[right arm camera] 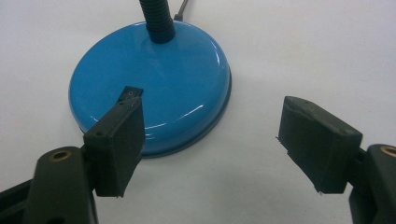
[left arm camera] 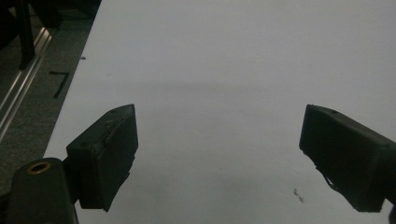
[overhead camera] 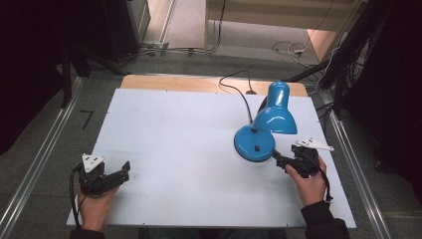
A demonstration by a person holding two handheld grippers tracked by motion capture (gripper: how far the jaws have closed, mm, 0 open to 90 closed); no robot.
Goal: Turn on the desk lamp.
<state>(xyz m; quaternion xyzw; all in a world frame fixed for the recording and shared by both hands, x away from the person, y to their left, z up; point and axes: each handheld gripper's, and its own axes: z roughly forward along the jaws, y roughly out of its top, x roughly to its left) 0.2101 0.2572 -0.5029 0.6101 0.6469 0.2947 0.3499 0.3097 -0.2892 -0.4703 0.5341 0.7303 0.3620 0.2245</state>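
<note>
A glossy blue desk lamp [overhead camera: 263, 127] stands on the right half of the white surface [overhead camera: 174, 144], its round base flat, its shade tipped down over the base, a dark cord running off the far edge. The right claw [overhead camera: 279, 159] is released, its jaws spread just beside the base. The right gripper view shows the ribbed black neck [right arm camera: 158, 18] rising from the base. The left claw [overhead camera: 119, 175] is released too, above bare surface near the front left corner.

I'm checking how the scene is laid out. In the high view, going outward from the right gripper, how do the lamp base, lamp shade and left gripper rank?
1. Lamp base, just left of the right gripper.
2. Lamp shade, behind the base.
3. Left gripper, across the table's near edge.
</note>
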